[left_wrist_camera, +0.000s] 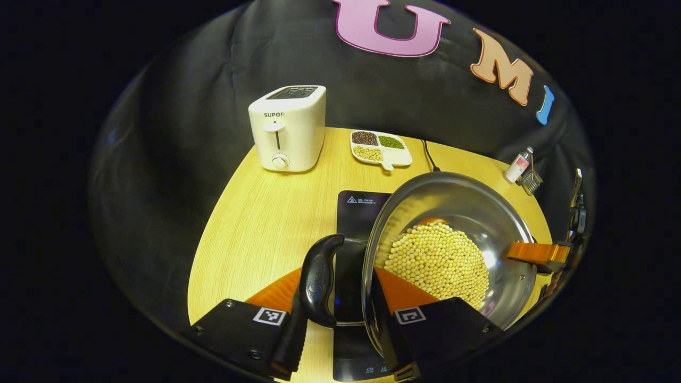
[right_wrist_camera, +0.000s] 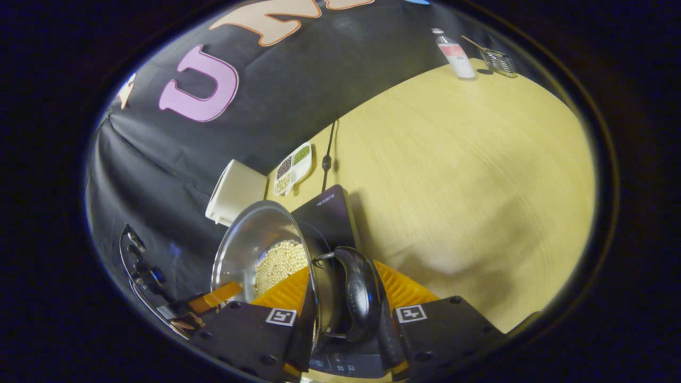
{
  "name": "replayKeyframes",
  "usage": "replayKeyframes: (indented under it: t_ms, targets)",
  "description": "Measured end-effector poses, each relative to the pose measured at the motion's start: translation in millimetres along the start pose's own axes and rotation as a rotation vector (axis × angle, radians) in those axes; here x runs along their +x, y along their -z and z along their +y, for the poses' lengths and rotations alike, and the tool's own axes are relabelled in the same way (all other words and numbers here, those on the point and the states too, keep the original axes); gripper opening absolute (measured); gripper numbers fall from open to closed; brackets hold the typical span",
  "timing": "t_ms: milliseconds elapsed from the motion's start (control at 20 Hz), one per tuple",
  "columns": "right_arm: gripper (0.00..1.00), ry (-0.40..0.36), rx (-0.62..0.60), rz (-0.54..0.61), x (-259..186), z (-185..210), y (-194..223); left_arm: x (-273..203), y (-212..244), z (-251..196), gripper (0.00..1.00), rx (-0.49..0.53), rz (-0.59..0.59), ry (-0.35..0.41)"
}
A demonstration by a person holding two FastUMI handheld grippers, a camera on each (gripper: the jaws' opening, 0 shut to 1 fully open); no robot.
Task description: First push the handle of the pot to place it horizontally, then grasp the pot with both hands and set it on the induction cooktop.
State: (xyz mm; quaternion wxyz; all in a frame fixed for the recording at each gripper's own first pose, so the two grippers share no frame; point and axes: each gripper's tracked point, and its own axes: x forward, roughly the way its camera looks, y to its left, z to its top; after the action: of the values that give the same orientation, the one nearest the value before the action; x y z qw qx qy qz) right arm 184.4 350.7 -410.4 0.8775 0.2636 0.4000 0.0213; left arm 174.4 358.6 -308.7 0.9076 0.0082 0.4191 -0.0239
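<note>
The wooden table (left_wrist_camera: 255,223) holds a black cooktop (left_wrist_camera: 357,213). Above the cooktop hangs the shiny pot (left_wrist_camera: 479,213), full of yellow beans (left_wrist_camera: 439,260). The left gripper (left_wrist_camera: 340,314) squeezes one black pot handle (left_wrist_camera: 319,276) and the rim between its fingers. The right gripper (right_wrist_camera: 346,314) squeezes the other handle (right_wrist_camera: 359,292). A white toaster (left_wrist_camera: 290,127) stands behind, beside a small bean dish (left_wrist_camera: 380,148).

"SUPOR" brand on white toaster (left_wrist_camera: 288,128), warning triangle sign on induction cooktop (left_wrist_camera: 357,208)
</note>
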Motion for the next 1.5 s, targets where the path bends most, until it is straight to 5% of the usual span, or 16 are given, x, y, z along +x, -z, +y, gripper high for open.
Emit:
replayKeyframes:
  t_ms: [50, 150, 200, 300, 450, 550, 800, 850, 900, 1000, 1050, 1100, 1150, 1250, 1450, 1500]
  targets:
    - [0.45, -0.003, 0.003, -0.003, 0.5, 0.6, -1.7, 3.5, -1.2, -0.1, 0.60, -0.001, -0.001, -0.001]
    - [0.45, -0.008, 0.004, -0.015, 1.4, 0.9, -4.5, 7.9, 0.0, -1.0, 0.61, -0.006, 0.004, 0.000]
    - [0.53, -0.010, 0.008, -0.015, 2.6, 1.6, -4.3, 7.9, -1.2, -0.5, 0.63, -0.010, 0.001, -0.002]
    - [0.45, -0.017, 0.006, -0.014, 3.7, 2.1, -4.9, 8.4, -2.6, 0.9, 0.64, -0.008, 0.001, -0.009]
    - [0.52, -0.025, 0.005, -0.015, 2.3, 2.8, -5.1, 9.2, -2.1, 1.7, 0.66, -0.011, 0.002, -0.023]
    - [0.45, -0.040, 0.003, -0.014, 2.1, 6.2, -4.1, 8.8, -2.3, 1.9, 0.69, -0.018, 0.000, -0.031]
    - [0.99, -0.073, -0.041, -0.107, -17.1, 6.3, -36.6, 2.4, -14.3, 6.8, 0.72, -0.020, -0.064, -0.061]
    - [1.00, -0.066, -0.054, -0.135, -22.5, 2.7, -46.8, -0.7, -19.7, 12.4, 0.76, -0.017, -0.091, -0.086]
    - [0.92, -0.059, -0.065, -0.161, -27.9, 0.9, -55.1, -4.6, -26.8, 15.6, 0.82, -0.013, -0.120, -0.109]
    - [0.92, -0.051, -0.085, -0.217, -40.7, -1.7, -72.8, -14.1, -38.4, 18.5, 0.99, -0.006, -0.180, -0.146]
    - [1.00, -0.049, -0.094, -0.240, -47.7, -3.4, -80.7, -22.1, -45.5, 20.1, 1.00, -0.001, -0.213, -0.170]
    - [0.92, -0.046, -0.103, -0.256, -56.6, -4.9, -85.9, -30.1, -52.7, 22.3, 1.00, 0.006, -0.245, -0.198]
    - [1.00, -0.045, -0.109, -0.268, -64.3, -6.6, -91.4, -37.3, -57.4, 22.6, 1.00, 0.011, -0.269, -0.216]
    - [0.92, -0.043, -0.130, -0.303, -82.6, -8.5, -103.3, -55.1, -62.9, 16.7, 1.00, 0.021, -0.301, -0.243]
    - [1.00, -0.054, -0.174, -0.370, -136.2, -18.5, -128.2, -92.2, -66.6, -18.2, 1.00, 0.015, -0.351, -0.255]
    - [0.92, -0.052, -0.187, -0.380, -150.1, -24.6, -133.0, -102.4, -67.0, -34.2, 1.00, 0.010, -0.361, -0.250]
